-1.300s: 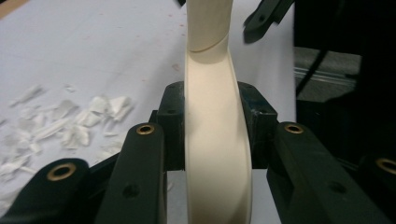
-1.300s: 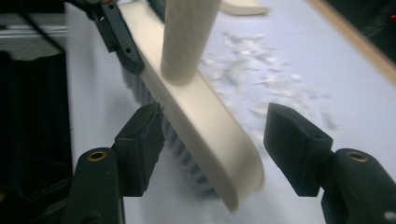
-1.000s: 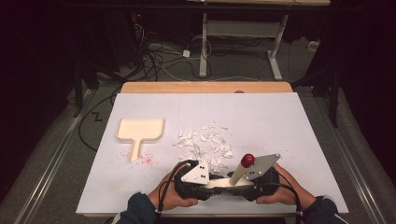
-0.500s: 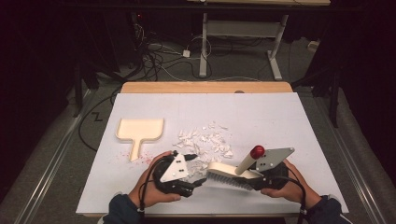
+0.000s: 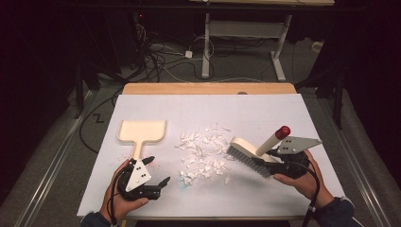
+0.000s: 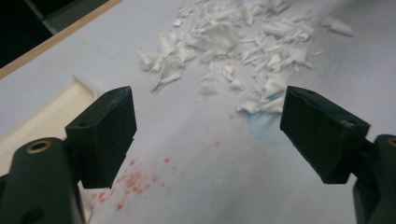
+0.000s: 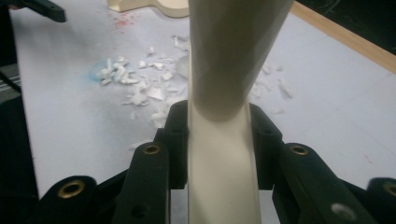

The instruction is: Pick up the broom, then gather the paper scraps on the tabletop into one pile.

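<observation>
Brush point(image 5: 250, 152) has passed fully to the right gripper point(image 5: 279, 163), whose jaws clamp its cream handle point(image 7: 223, 140); a second ago both grippers met on it at bottom centre of the high view. The left gripper point(image 5: 153, 172) has let go, its jaws have just been opening and now stand wide and empty, and it has shifted to lower left, near the dustpan point(image 5: 141, 132) handle. Probably it goes for the dustpan next. The brush sits right of centre, beside the scraps point(image 5: 203, 153), bristles pointing left toward them, red-tipped handle rising toward upper right.
</observation>
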Available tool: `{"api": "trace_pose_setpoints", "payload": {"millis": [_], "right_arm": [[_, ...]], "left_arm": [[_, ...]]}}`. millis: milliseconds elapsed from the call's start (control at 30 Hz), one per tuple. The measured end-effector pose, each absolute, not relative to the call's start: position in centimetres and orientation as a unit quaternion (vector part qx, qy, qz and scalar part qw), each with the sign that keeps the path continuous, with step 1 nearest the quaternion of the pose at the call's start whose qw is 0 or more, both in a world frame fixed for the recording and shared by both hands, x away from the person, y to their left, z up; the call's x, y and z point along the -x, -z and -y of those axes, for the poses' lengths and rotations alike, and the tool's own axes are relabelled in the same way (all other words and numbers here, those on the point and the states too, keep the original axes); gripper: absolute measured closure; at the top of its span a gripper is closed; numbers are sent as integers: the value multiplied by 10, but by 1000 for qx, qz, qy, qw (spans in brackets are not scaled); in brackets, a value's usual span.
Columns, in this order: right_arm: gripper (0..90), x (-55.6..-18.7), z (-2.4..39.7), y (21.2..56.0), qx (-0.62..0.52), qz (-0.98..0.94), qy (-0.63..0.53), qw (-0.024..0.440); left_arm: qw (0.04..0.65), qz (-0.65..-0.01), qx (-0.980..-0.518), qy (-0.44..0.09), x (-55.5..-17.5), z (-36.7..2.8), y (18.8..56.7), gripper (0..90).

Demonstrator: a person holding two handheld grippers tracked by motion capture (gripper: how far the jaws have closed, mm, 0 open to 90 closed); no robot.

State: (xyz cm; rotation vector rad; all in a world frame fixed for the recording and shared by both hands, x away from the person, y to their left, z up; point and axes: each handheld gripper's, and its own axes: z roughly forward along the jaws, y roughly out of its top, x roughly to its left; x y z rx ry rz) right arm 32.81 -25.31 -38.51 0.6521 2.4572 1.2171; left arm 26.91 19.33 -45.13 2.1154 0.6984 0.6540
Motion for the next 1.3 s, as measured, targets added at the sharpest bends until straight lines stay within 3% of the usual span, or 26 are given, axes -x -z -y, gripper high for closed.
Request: {"api": "trace_pose_setpoints", "payload": {"millis": [367,633,1033,1133,1300], "right_arm": [[677,-344,261,387,-260,-854,-402,203],[677,-376,263,391,-289,-847,-380,233],[678,-442,237,403,-312,-851,-297,301],[677,-460,219,416,-315,-844,-267,341],[677,-468,196,429,-300,-852,-262,341]], "left_arm": [[367,-298,-841,-264,-259,-208,466,179],[356,-310,-841,-266,-257,-211,471,179],[343,-306,-847,-267,-261,-208,476,179],[343,-306,-850,-258,-259,-206,477,179],[346,-299,-852,-255,-263,-203,477,179]]}}
